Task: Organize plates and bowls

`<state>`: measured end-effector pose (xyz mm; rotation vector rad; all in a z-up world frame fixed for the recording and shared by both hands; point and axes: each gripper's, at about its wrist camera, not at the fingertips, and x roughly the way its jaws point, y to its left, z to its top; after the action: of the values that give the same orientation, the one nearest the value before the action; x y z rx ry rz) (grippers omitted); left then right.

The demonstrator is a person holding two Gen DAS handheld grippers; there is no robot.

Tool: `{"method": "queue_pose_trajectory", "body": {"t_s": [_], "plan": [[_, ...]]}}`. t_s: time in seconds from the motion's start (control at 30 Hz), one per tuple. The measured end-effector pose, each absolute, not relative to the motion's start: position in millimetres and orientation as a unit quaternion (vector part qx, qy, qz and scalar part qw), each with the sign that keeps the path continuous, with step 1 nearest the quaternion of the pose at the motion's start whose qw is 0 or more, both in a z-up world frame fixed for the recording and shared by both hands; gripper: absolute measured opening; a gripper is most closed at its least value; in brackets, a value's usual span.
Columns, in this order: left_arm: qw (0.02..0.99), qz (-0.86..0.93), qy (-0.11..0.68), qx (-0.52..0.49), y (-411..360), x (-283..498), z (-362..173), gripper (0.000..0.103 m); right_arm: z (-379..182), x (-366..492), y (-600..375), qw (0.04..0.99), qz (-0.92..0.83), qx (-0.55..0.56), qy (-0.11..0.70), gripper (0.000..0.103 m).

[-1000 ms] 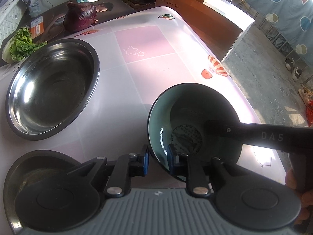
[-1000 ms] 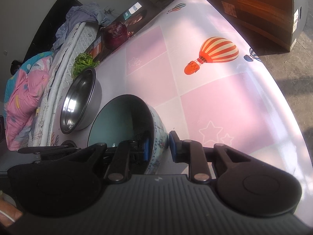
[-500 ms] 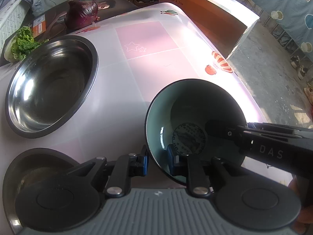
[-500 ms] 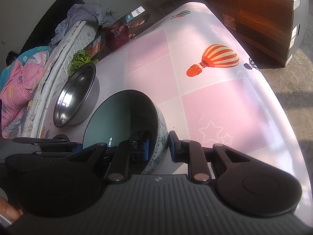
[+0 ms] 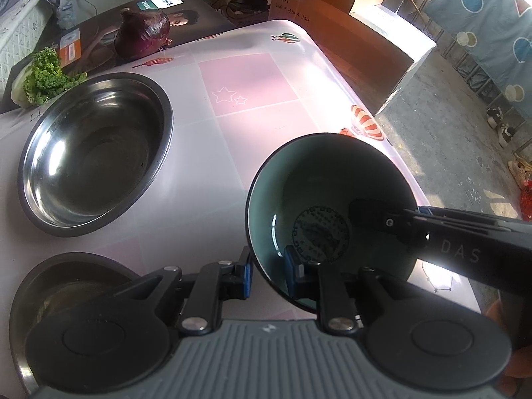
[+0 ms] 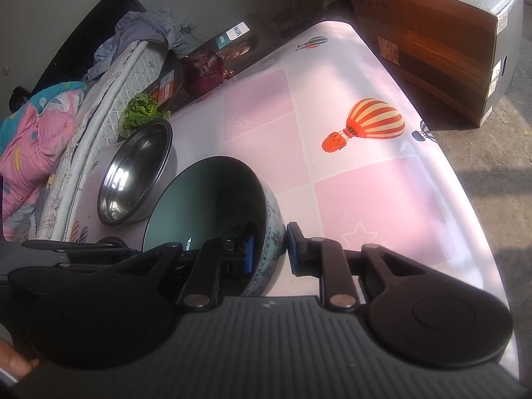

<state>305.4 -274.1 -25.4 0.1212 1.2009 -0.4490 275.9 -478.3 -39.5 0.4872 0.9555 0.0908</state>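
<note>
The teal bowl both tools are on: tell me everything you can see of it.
The teal bowl looks ceramic: glossy dark teal inside with a round dark printed motif at the bottom, pale outside with painted floral pattern. It is empty and tilted. Both tools pinch its rim, one pad inside and one outside: the left tool at the near edge, the right tool on the opposite side. It sits right of the steel bowl, apart from it; whether it touches the tablecloth is unclear.

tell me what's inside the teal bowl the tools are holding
No food: the teal bowl shows a round dark printed emblem at its bottom. One finger of each tool reaches inside and covers part of the inner wall.
</note>
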Motion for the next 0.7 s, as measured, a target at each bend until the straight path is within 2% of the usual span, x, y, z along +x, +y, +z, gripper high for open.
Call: {"method": "queue_pose_trajectory", "body": {"t_s": [0.3, 0.7], "plan": [[0.812, -0.203, 0.546, 0.037, -250.2, 306.6, -5.0, 0.020, -10.5, 283.8, -456.0, 0.867, 0.053, 0.217, 0.445, 0.018], [0.842, -0.168, 0.512, -0.007, -180.9, 333.4, 29.9, 0.021, 20.1, 329.8, -396.0, 0.867, 0.093, 0.206, 0.444, 0.018]]}}
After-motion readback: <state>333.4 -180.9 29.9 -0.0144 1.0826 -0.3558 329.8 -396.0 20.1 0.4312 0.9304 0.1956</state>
